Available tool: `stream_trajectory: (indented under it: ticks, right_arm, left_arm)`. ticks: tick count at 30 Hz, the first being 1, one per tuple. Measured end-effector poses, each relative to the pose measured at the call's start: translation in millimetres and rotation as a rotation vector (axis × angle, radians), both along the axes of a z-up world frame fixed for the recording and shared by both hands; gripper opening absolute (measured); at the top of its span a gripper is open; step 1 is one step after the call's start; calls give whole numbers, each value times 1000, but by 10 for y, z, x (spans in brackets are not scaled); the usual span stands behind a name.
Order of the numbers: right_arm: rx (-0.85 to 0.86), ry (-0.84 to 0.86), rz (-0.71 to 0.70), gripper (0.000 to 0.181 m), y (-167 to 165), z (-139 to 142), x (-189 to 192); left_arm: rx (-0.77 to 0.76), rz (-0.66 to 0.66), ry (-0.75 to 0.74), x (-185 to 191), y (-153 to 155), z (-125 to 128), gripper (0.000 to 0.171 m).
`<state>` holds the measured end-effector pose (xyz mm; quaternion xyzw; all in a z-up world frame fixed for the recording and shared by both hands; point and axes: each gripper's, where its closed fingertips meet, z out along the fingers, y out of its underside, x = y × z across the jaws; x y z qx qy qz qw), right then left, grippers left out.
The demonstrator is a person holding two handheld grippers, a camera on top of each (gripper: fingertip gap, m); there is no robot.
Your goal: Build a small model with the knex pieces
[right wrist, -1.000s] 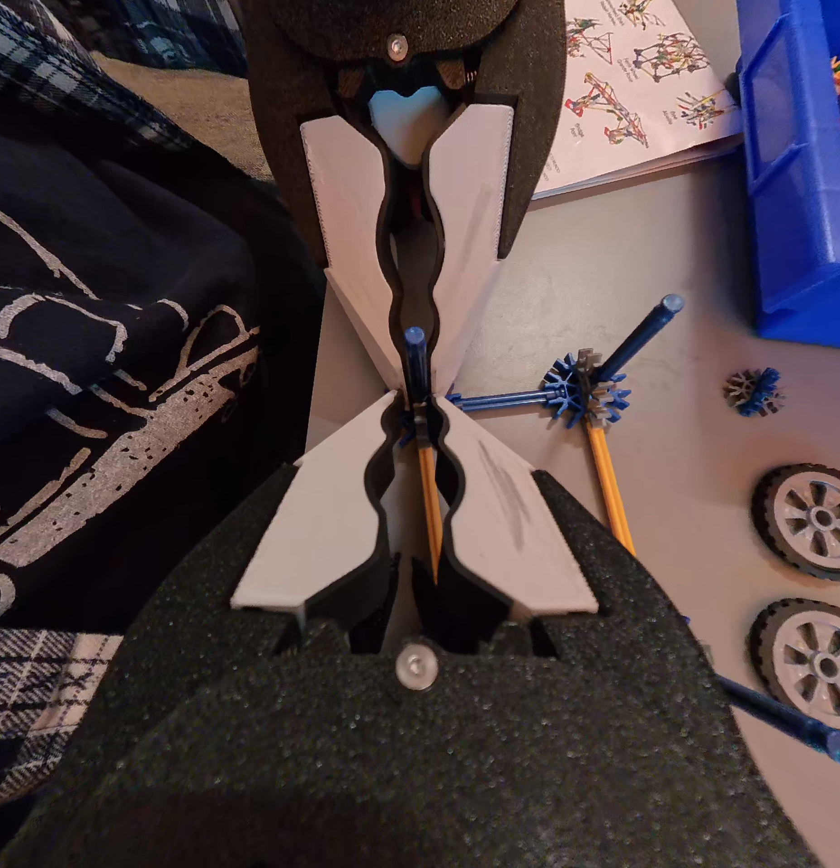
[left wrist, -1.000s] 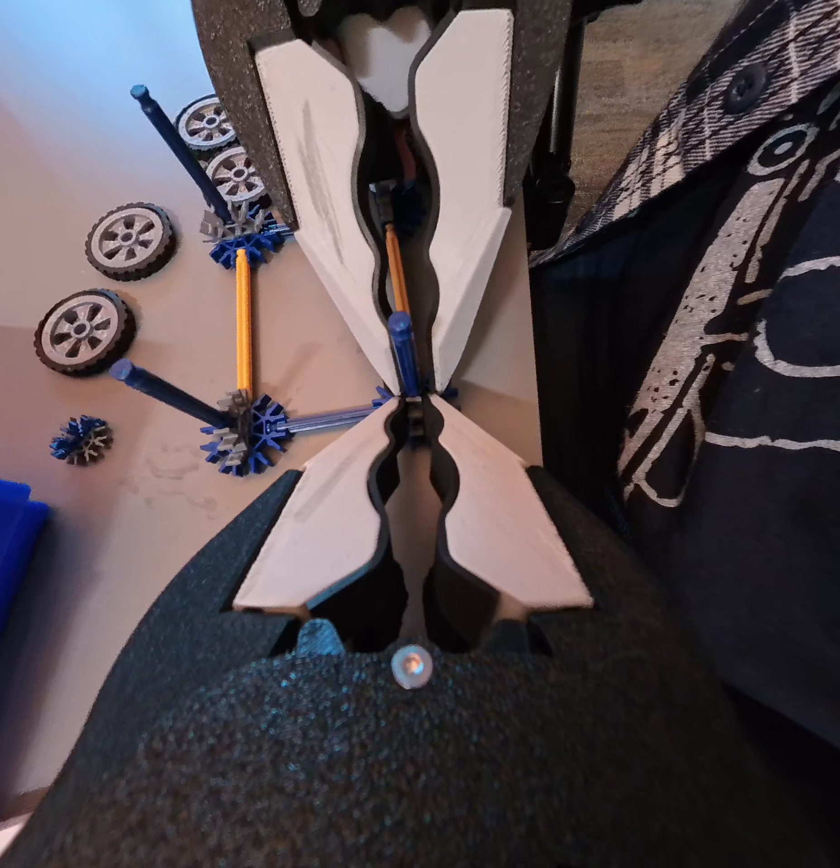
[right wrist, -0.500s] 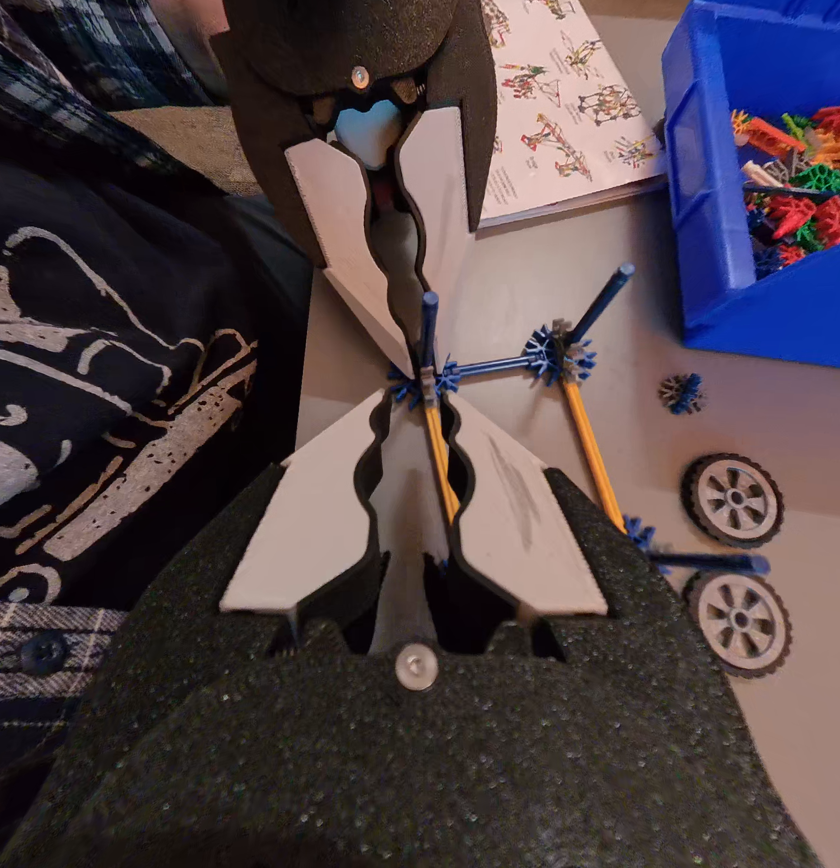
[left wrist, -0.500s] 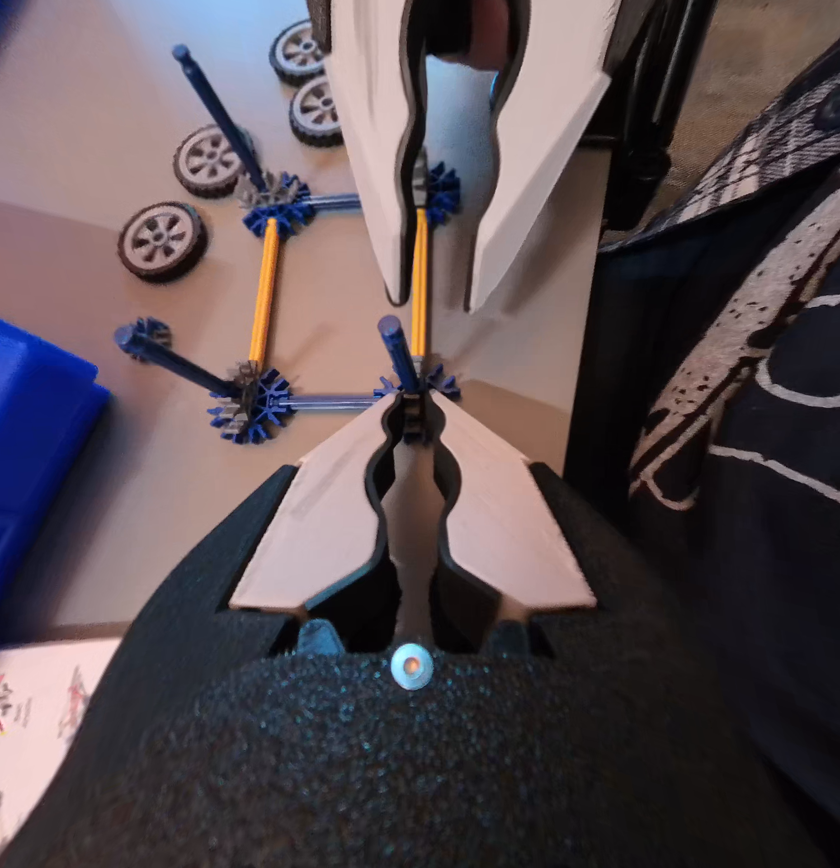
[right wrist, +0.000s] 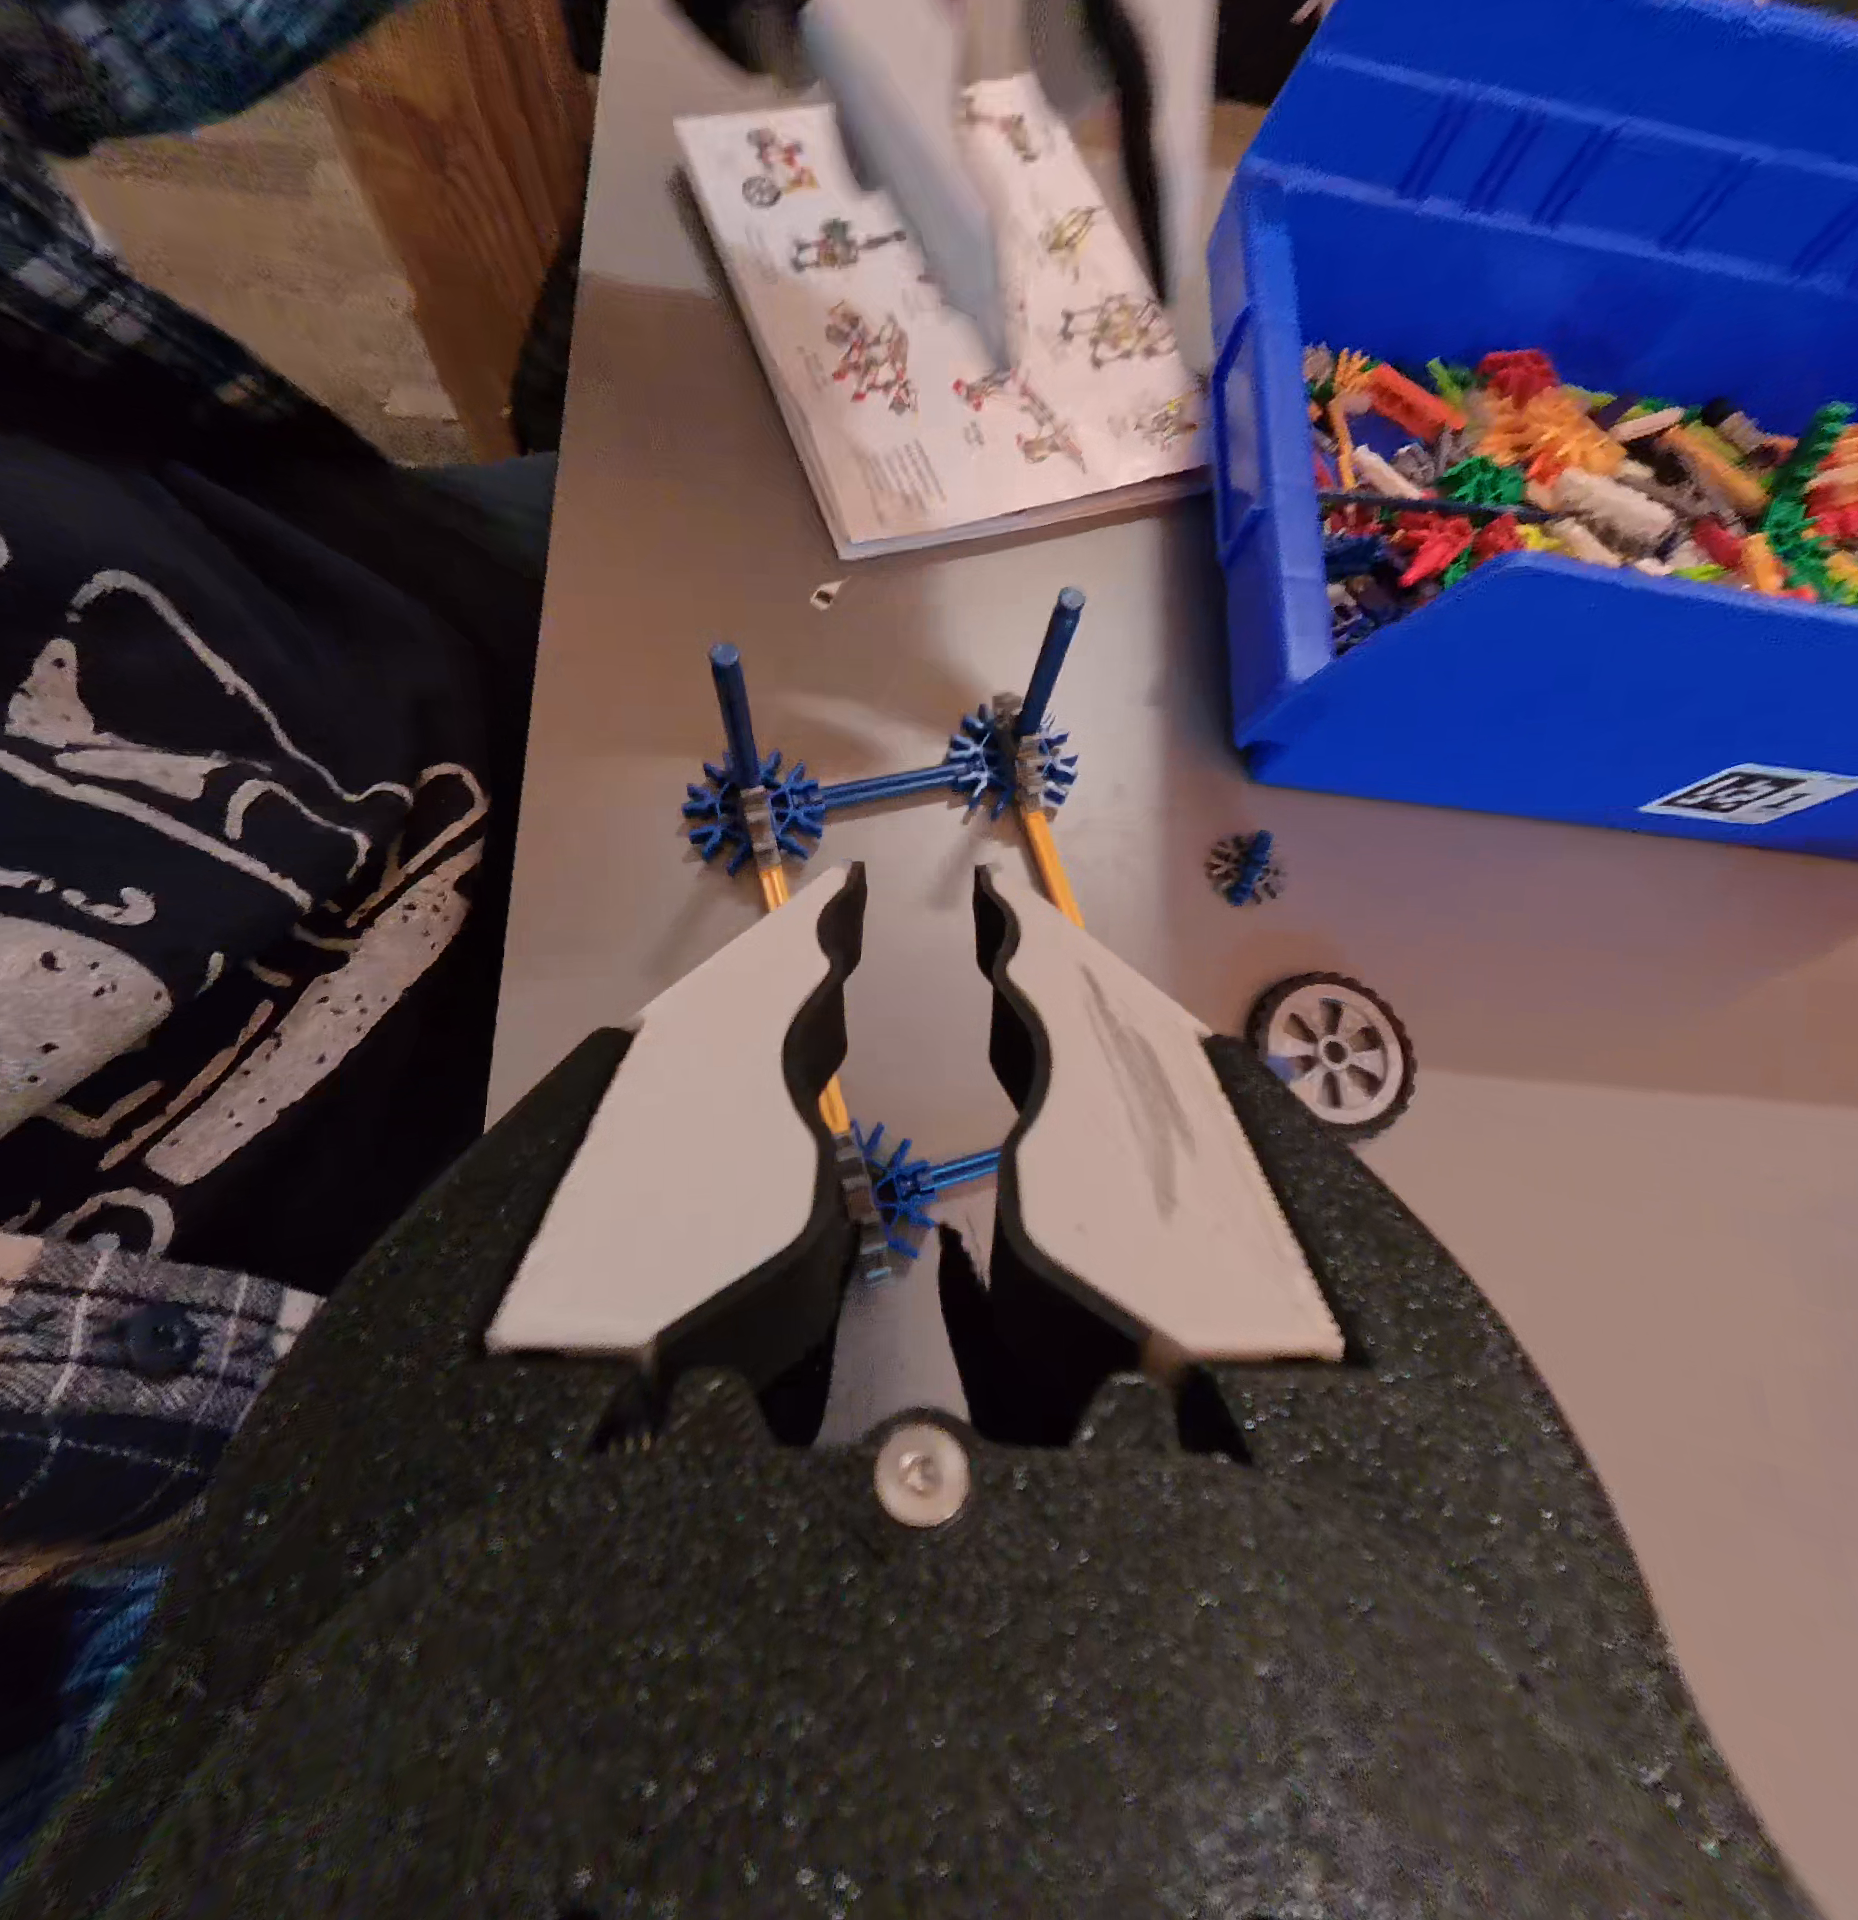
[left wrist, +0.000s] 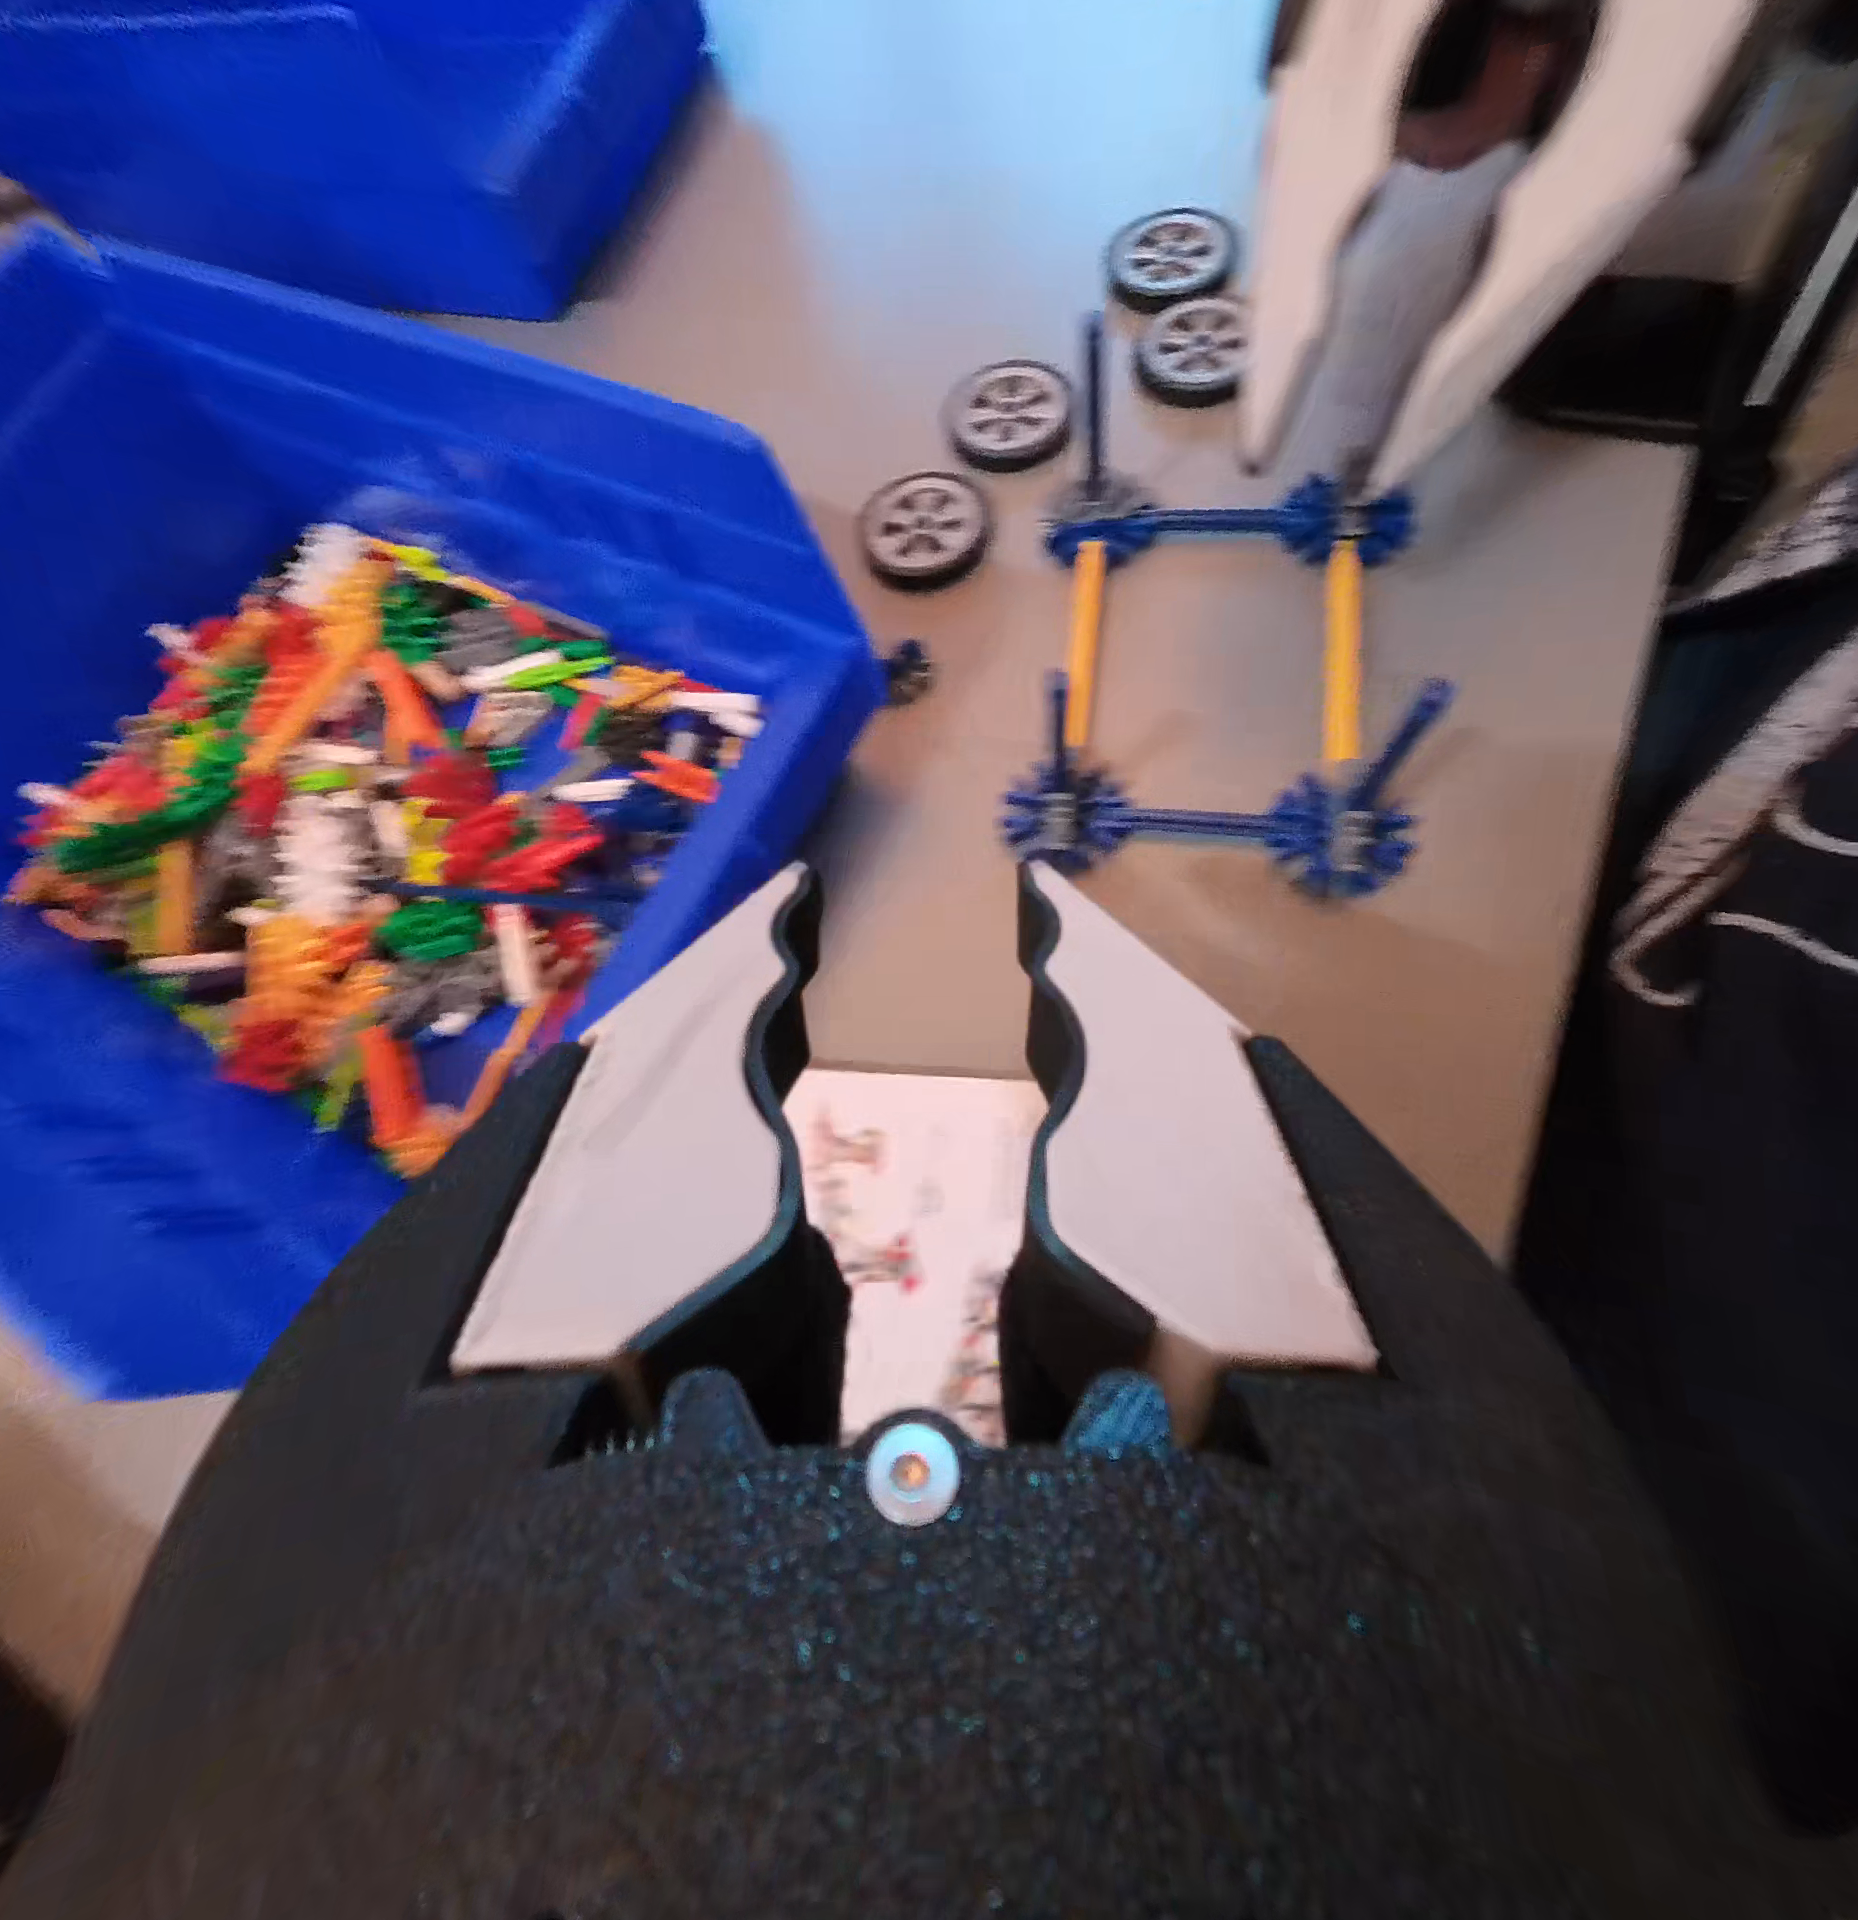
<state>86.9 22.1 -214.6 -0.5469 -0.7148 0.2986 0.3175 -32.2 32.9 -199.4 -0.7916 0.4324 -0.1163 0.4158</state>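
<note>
A rectangular frame of blue and yellow rods [left wrist: 1185, 826] with blue snowflake connectors lies flat on the grey table [left wrist: 1008, 125]; it also shows in the right wrist view [right wrist: 883, 784], with two dark blue rods sticking up. My left gripper [left wrist: 914, 881] is open and empty, held above the table short of the frame, over a picture booklet [left wrist: 914, 1174]. My right gripper [right wrist: 917, 873] is open and empty, with its fingers hovering over the frame's near end. Each gripper shows blurred in the other's view: the right one [left wrist: 1314, 468] and the left one [right wrist: 1081, 332].
A blue bin [left wrist: 125, 1195] full of coloured pieces stands beside the frame, also in the right wrist view [right wrist: 1527, 707]. Several grey wheels [left wrist: 925, 530] and a loose blue connector [right wrist: 1242, 868] lie by the frame. The booklet [right wrist: 904, 416] lies beyond it. A person's dark printed shirt [right wrist: 177, 779] is at the table edge. There is about 12 centimeters between the tips of the two grippers.
Both grippers have opened and let go of the frame, then pulled back and up from it. The frame now lies on the table. The left view has swung toward the bin.
</note>
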Motion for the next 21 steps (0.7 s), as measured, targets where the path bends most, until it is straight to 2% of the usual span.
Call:
stream_trajectory:
  ticks: [3,6,12,16,21]
  right_arm:
    - [13,-6,-13,20,40,-40,6]
    - [0,12,-32,20,85,-18,-4]
    - [-23,27,-46,20,122,-12,-2]
    - [-31,24,-52,20,143,-31,-4]
    - [-41,17,-51,20,148,-56,-2]
  left_arm:
    - [42,29,99,-195,342,113,35]
    - [38,27,237,-317,701,114,35]
    - [-124,-40,398,-309,1267,-94,39]
    - [-181,-119,430,-184,1569,-274,44]
    - [-260,-93,443,-168,2037,-437,47]
